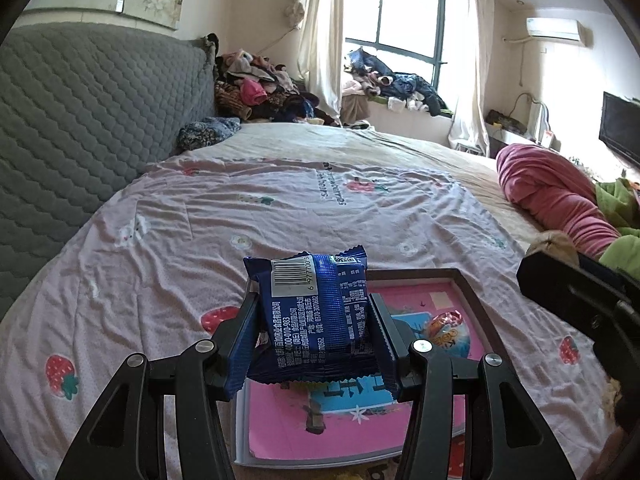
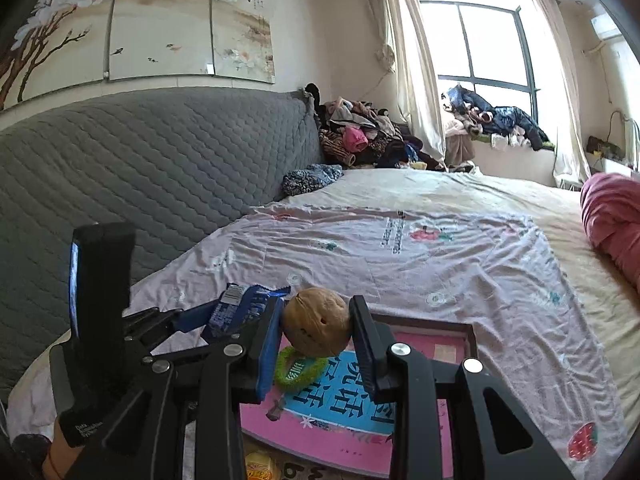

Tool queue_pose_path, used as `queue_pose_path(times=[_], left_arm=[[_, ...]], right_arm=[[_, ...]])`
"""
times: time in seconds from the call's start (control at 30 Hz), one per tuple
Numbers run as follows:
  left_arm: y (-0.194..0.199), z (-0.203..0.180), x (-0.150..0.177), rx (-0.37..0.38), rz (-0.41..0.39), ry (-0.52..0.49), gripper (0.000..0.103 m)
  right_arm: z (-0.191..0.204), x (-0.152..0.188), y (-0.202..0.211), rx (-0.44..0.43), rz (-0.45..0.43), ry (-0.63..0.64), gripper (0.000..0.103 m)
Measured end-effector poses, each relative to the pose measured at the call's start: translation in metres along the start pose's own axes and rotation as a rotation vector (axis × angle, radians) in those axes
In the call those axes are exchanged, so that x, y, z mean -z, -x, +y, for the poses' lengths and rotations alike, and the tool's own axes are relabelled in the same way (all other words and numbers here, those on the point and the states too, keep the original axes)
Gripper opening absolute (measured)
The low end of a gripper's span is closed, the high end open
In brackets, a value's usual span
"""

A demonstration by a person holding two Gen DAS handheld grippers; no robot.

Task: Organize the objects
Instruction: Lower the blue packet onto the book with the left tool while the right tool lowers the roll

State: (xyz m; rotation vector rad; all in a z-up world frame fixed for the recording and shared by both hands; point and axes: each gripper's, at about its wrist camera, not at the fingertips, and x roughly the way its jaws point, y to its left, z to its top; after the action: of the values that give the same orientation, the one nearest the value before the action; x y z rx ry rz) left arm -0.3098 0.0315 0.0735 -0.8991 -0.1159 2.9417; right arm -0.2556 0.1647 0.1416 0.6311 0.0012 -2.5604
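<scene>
Blue foil snack packet (image 1: pixel 316 320), light and crushable, is clamped by my left gripper (image 1: pixel 314 334) above the tray (image 1: pixel 472 284); my right gripper (image 2: pixel 316 330) pinches the hard walnut (image 2: pixel 318 326) at its 2 sides.

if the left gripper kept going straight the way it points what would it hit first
Probably the pink book in the dark tray just below the blue snack packet the left gripper holds; depth is hard to judge.

**Hidden and cut off**

Behind the jaws, pink book (image 1: pixel 436 344) half covered by the blue snack packet (image 1: pixel 320 320); lower corner lost behind the black frame. Below the jaws, yellow wrapper (image 2: pixel 260 466) cut by the picture's edge, print unreadable. Left of the jaws, green ring (image 2: pixel 298 372) partly masked by the walnut (image 2: pixel 318 322).
</scene>
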Motion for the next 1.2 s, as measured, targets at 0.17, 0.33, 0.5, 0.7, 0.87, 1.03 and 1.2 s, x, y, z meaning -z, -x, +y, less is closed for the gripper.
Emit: queue_pose_path(times=[0.17,0.33,0.5,0.7,0.87,1.03,1.2], left_arm=[[-0.009,0.001,0.008,-0.011,0.007,-0.004,0.054],[-0.017,0.002,0.016,-0.011,0.015,-0.009,0.054],[-0.025,0.004,0.026,-0.02,0.033,-0.008,0.054],[-0.037,0.003,0.039,-0.028,0.068,-0.025,0.054],[-0.039,0.0,0.046,-0.033,0.075,-0.042,0.054],[-0.041,-0.005,0.05,-0.041,0.088,-0.062,0.054],[-0.046,-0.006,0.054,-0.046,0.109,-0.071,0.054]], right_arm=[[-0.007,0.011,-0.013,0.009,0.027,-0.008,0.034],[-0.007,0.02,-0.016,0.02,0.032,0.004,0.034],[-0.009,0.029,-0.024,0.028,0.052,0.009,0.034],[-0.011,0.038,-0.033,0.032,0.075,0.013,0.034],[-0.011,0.043,-0.038,0.032,0.087,0.024,0.034],[-0.015,0.047,-0.042,0.038,0.107,0.018,0.034],[-0.021,0.05,-0.048,0.037,0.128,0.003,0.034]])
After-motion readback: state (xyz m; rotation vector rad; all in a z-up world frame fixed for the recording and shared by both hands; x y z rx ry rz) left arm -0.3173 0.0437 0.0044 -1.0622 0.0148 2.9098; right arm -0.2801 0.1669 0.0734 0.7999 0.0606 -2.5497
